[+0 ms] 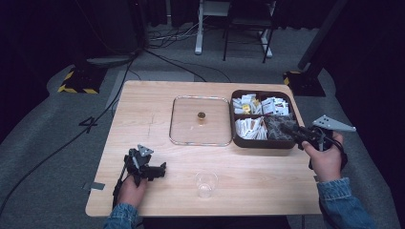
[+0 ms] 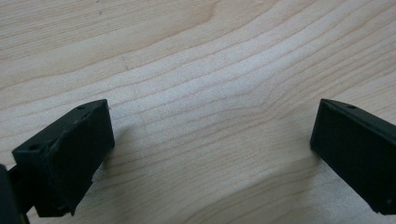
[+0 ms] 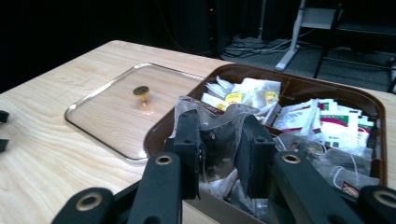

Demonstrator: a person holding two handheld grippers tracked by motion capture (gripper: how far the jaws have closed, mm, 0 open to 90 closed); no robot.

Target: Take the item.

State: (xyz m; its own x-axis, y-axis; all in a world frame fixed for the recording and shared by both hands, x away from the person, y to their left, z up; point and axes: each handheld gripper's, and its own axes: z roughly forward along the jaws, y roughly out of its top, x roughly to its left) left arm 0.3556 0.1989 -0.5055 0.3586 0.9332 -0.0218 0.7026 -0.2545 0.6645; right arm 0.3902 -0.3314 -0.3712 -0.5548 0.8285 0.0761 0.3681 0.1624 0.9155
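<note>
At the right of the high view, the right gripper (image 3: pixel 218 154) reaches into the near-right compartment of the brown compartment box (image 1: pixel 237 141), its jaws clamped on a clear tea-bag packet (image 3: pixel 219 123), apparently to lift it out. The glass lid (image 1: pixel 184 121) lies flat left of the box, leaving it open. At lower left, the left gripper (image 1: pixel 161 170) rests released on the wooden table (image 1: pixel 143 100), near an empty clear cup (image 1: pixel 206 183) that probably awaits the packet.

The high view looks down over the pale wooden counter (image 1: pixel 157 105); the right claw view, low and close, shares its brown compartmented tray (image 1: pixel 262 142) (image 3: pixel 359 100).
</note>
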